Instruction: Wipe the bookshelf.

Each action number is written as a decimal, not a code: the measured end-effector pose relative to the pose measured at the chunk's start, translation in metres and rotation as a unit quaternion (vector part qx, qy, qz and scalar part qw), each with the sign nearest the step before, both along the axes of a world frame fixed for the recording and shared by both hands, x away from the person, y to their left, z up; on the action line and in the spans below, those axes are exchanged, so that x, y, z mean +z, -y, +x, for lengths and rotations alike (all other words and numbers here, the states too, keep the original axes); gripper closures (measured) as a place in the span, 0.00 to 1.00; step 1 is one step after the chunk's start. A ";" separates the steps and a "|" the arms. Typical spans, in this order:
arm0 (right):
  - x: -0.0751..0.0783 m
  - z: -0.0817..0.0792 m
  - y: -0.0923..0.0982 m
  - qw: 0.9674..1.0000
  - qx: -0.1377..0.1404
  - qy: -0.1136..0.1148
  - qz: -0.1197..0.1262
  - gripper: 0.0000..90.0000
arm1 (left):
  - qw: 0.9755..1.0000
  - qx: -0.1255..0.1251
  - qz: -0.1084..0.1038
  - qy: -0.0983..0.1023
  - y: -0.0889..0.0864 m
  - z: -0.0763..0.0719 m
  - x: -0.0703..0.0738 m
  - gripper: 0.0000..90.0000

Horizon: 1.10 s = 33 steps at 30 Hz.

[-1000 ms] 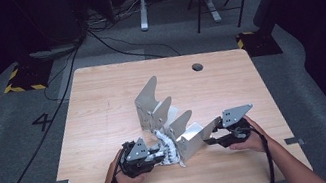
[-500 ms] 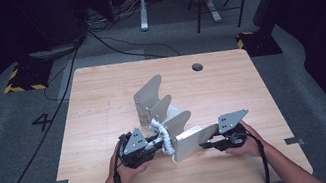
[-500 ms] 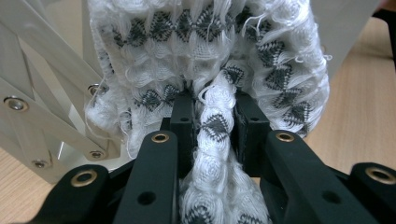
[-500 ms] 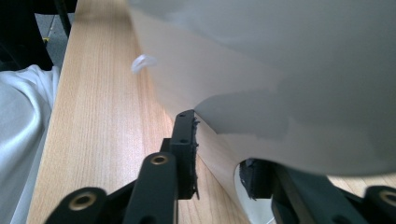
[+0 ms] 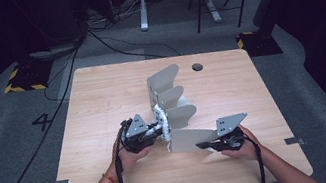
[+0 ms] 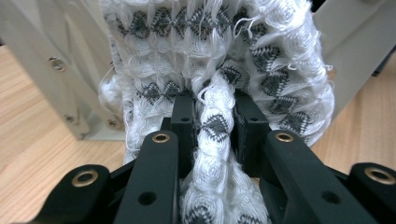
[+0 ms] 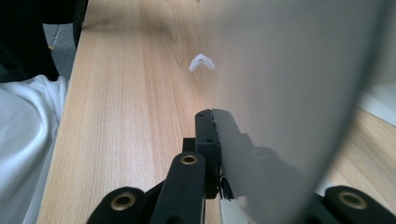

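**Ana:** Two tools, both clamped. The left tool [image 6: 212, 126] has its black jaws pinched on a strand of white knitted cloth [image 6: 215, 70] with grey diamond marks; the strand runs straight down between the pads.

**Ben:** And the other one?

**Ana:** The right tool [image 7: 214, 140] has just been closing its jaws, and they now press flat on the edge of a grey metal plate [image 7: 299, 93], the nearest leaf of the rack.

**Ben:** Where does that sit on the table?

**Ana:** From above, the left tool [image 5: 150, 133] is just beside the rack's spine, where the cloth [image 5: 161, 122] hangs wound around the hinge side. The right tool [image 5: 213, 142] holds the front plate [image 5: 189, 137] at its outer edge. The rack [image 5: 166, 91] fans out with several curved leaves, standing near the middle of the table [image 5: 101, 97].

**Ben:** Room around it?

**Ana:** Bare wood to the left and behind the rack as far as the back edge; a round cable hole [image 5: 197, 67] lies well apart toward the far right. Both hands are close to the near edge. In the right gripper view a small white scrap [image 7: 202, 62] lies on the wood just beside the plate.
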State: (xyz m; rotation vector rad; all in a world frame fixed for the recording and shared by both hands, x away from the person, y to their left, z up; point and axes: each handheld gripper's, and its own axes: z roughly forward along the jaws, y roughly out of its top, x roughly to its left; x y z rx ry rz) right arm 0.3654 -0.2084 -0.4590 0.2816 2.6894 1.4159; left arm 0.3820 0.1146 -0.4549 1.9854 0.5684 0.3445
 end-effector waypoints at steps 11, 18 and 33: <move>0.002 -0.007 -0.014 0.999 -0.029 0.012 0.008 0.83 | 0.999 0.021 -0.019 0.019 -0.022 -0.020 0.017 0.83; 0.022 -0.011 0.015 0.999 -0.044 0.026 0.013 0.77 | 0.996 0.005 -0.065 0.060 -0.036 -0.051 0.049 0.83; 0.031 -0.022 0.018 0.997 -0.029 0.039 0.053 0.98 | 0.996 -0.053 0.039 0.059 0.028 -0.072 0.032 0.83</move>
